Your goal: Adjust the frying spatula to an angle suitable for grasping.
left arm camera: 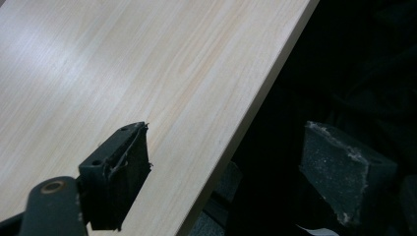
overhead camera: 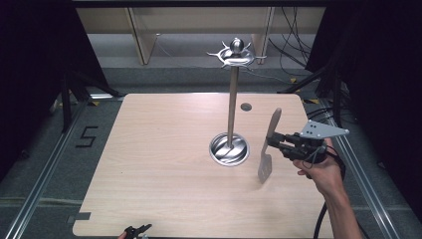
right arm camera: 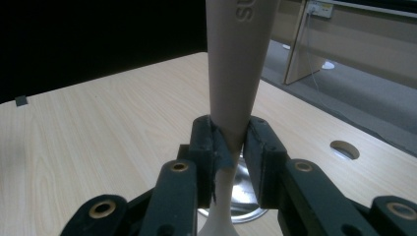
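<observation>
A beige spatula (overhead camera: 274, 122) stands nearly upright over the right part of the wooden table (overhead camera: 164, 149), blade down and close to the tabletop. My right gripper (overhead camera: 272, 142) is shut on its handle, a hand behind it. In the right gripper view the handle (right arm camera: 235, 64) rises between the two pads of the gripper (right arm camera: 231, 147). A metal utensil stand (overhead camera: 232, 99) with a ring of hooks at its top and a round base (overhead camera: 229, 148) rises just left of the spatula. My left gripper (overhead camera: 137, 230) sits at the table's near edge, open (left arm camera: 231, 167), nothing between its pads.
A round cable hole (overhead camera: 246, 106) lies in the table behind the stand, also seen as the hole (right arm camera: 344, 149) in the right gripper view. Metal floor rails run along both sides of the table. Wooden furniture legs and cables are at the back.
</observation>
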`<state>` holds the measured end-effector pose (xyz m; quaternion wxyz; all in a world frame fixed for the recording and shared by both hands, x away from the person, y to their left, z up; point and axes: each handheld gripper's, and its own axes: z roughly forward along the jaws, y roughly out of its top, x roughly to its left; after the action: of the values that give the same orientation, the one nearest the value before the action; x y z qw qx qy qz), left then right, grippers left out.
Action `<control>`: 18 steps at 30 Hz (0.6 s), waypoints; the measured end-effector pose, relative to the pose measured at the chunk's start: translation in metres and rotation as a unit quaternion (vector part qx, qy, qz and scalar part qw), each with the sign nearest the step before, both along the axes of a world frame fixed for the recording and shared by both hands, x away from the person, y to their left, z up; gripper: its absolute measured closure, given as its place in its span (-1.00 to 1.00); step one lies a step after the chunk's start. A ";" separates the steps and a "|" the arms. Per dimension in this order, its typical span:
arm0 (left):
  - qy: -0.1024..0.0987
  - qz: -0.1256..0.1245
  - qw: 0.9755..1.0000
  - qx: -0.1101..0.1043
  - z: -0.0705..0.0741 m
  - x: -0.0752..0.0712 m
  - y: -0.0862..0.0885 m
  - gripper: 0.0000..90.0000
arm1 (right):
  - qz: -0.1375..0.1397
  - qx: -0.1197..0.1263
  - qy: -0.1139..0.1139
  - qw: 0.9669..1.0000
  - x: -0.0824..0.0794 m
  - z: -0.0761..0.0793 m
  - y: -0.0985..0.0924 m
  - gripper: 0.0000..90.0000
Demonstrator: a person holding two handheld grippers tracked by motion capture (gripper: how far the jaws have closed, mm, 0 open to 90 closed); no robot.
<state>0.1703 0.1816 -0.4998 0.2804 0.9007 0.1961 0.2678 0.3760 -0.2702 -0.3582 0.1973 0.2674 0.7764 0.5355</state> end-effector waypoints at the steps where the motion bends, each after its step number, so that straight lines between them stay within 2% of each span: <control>1: 0.000 0.000 1.000 0.001 0.000 0.000 0.000 -0.60 | 0.002 0.006 0.005 1.000 -0.001 0.001 0.001 0.68; 2: -0.006 0.005 1.000 0.002 -0.001 0.000 -0.001 -0.60 | 0.001 0.017 0.004 1.000 0.000 0.002 0.003 0.68; 4: -0.006 0.005 1.000 0.005 -0.001 0.000 -0.001 -0.60 | -0.006 0.020 0.003 1.000 0.001 0.002 0.006 0.68; 6: -0.007 0.004 1.000 0.004 -0.001 0.000 -0.001 -0.60 | -0.003 0.015 -0.005 1.000 0.003 0.003 0.006 0.68; 7: -0.002 0.001 1.000 0.003 0.000 0.000 0.000 -0.60 | 0.003 0.010 0.001 1.000 0.003 0.004 0.007 0.68; 11: 0.001 0.001 1.000 0.000 0.000 0.000 0.000 -0.61 | 0.004 0.016 0.005 1.000 0.006 0.006 0.013 0.68; 13: 0.000 0.002 1.000 -0.001 0.000 0.000 0.000 -0.61 | 0.005 0.019 0.001 1.000 0.007 0.007 0.017 0.68; 14: 0.000 0.002 1.000 -0.001 0.000 0.000 0.000 -0.61 | 0.001 0.020 -0.008 1.000 0.009 0.007 0.019 0.68; 18: 0.000 0.002 1.000 -0.001 0.000 0.000 0.000 -0.61 | 0.001 0.022 0.002 1.000 0.010 0.013 0.026 0.68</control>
<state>0.1706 0.1820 -0.5000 0.2811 0.8999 0.1987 0.2679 0.3855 -0.2438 -0.3452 0.1898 0.2721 0.7647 0.5524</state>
